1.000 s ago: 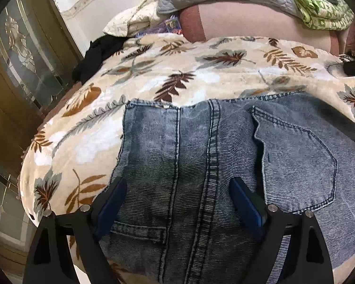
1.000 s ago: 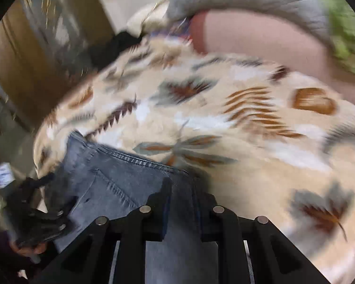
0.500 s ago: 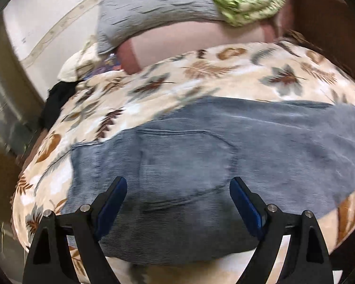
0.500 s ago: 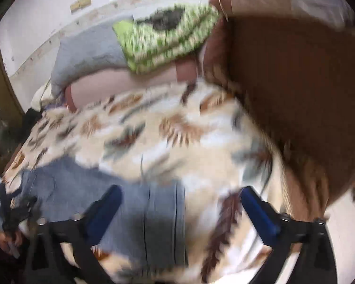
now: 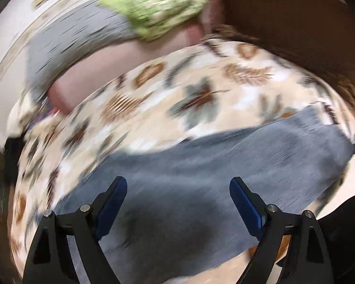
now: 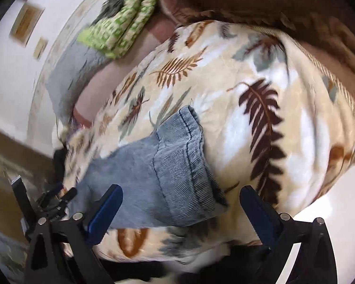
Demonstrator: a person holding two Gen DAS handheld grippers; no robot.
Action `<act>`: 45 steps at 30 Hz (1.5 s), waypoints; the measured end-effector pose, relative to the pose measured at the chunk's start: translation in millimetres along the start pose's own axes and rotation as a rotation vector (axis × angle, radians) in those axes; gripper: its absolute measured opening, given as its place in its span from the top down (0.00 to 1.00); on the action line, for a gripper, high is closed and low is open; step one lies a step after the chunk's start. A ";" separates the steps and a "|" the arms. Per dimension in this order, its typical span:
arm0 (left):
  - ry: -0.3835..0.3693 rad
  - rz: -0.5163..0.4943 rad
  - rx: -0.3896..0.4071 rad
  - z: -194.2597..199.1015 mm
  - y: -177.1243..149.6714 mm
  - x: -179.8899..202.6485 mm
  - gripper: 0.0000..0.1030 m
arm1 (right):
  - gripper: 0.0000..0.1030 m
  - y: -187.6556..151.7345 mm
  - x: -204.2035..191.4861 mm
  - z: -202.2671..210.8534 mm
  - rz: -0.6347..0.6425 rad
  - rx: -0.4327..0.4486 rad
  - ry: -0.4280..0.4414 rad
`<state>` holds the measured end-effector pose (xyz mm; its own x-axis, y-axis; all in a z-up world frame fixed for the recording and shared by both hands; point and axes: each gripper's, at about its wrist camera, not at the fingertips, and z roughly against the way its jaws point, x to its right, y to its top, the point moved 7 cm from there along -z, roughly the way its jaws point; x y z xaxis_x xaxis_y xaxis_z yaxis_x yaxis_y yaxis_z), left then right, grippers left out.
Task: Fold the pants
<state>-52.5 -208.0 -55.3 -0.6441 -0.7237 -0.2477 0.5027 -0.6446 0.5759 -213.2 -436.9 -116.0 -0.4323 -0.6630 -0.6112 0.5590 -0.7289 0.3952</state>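
Blue-grey denim pants point(image 5: 201, 177) lie flat along the near edge of a bed with a cream leaf-print blanket point(image 5: 201, 90). My left gripper point(image 5: 178, 189) is open and empty, hovering over the middle of the pants; this view is motion-blurred. In the right wrist view the hem end of the pant legs point(image 6: 177, 165) lies on the blanket point(image 6: 260, 82). My right gripper point(image 6: 181, 197) is open and empty just above that end. The left gripper point(image 6: 56, 201) shows at the far left of that view.
A grey quilt point(image 5: 66, 42), a green patterned cloth point(image 5: 158, 7) and a pink bolster point(image 5: 101, 71) sit at the head of the bed. A brown headboard or sofa point(image 5: 295, 23) stands along the far side. A dark garment point(image 6: 59, 161) lies by the bed's left edge.
My right gripper opened, let go of the denim and swung right to the hem end. My left gripper swept right along the pants from the waistband, staying open.
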 end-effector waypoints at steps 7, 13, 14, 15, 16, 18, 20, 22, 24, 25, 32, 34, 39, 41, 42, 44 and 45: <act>-0.103 -0.185 -0.022 -30.8 66.3 106.1 0.14 | 0.02 -24.4 19.0 -14.2 -0.090 0.058 0.058; -0.106 -0.287 -0.139 -84.0 88.7 162.2 0.41 | 0.05 -35.8 19.3 -5.8 -0.084 0.185 0.179; -0.112 -0.302 -0.161 -92.6 90.1 168.9 0.52 | 0.06 -35.4 19.8 -2.2 -0.078 0.207 0.198; -0.121 -0.309 -0.176 -97.1 90.2 172.7 0.60 | 0.06 -35.6 20.7 0.5 -0.078 0.219 0.225; -0.141 -0.314 -0.194 -103.7 91.8 178.2 0.62 | 0.07 -36.1 21.6 1.7 -0.080 0.217 0.245; -0.160 -0.334 -0.209 -109.3 90.5 184.8 0.64 | 0.11 -38.7 28.6 -3.9 -0.095 0.197 0.259; -0.141 -0.371 -0.204 -114.4 91.2 191.4 0.64 | 0.19 -39.5 33.2 -9.8 -0.140 0.176 0.317; -0.135 -0.377 -0.197 -117.5 94.1 195.1 0.64 | 0.21 -41.4 33.2 -11.2 -0.152 0.168 0.354; -0.064 -0.386 -0.190 -125.3 98.8 195.2 0.67 | 0.21 -42.9 30.1 -13.9 -0.138 0.168 0.353; -0.043 -0.387 -0.195 -130.1 100.7 193.8 0.71 | 0.21 -44.0 28.9 -15.2 -0.143 0.162 0.368; -0.127 -0.298 -0.210 -131.4 107.2 188.7 0.81 | 0.20 -53.6 27.8 -32.4 -0.169 0.130 0.395; -0.156 -0.285 -0.230 -130.8 107.0 189.1 0.80 | 0.20 -55.0 30.2 -33.2 -0.186 0.135 0.412; -0.227 -0.223 -0.215 -120.5 116.0 178.5 0.63 | 0.00 -56.4 17.0 -35.2 -0.147 0.134 0.433; -0.262 -0.180 -0.196 -114.3 123.3 167.8 0.48 | 0.00 -56.4 15.8 -35.5 -0.135 0.140 0.404; -0.266 -0.185 -0.190 -113.3 124.7 167.3 0.46 | 0.00 -57.1 15.4 -35.4 -0.143 0.151 0.393; -0.259 -0.235 -0.176 -111.5 125.1 167.5 0.45 | 0.00 -58.5 15.4 -34.4 -0.174 0.165 0.400; -0.254 -0.259 -0.178 -112.6 123.7 168.7 0.45 | 0.00 -57.8 14.2 -34.7 -0.197 0.169 0.414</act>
<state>-34.1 -437.6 -113.5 -0.8734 -0.4622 -0.1535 0.3828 -0.8464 0.3703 -227.1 -398.3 -171.3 -0.1809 -0.4110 -0.8935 0.3571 -0.8739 0.3297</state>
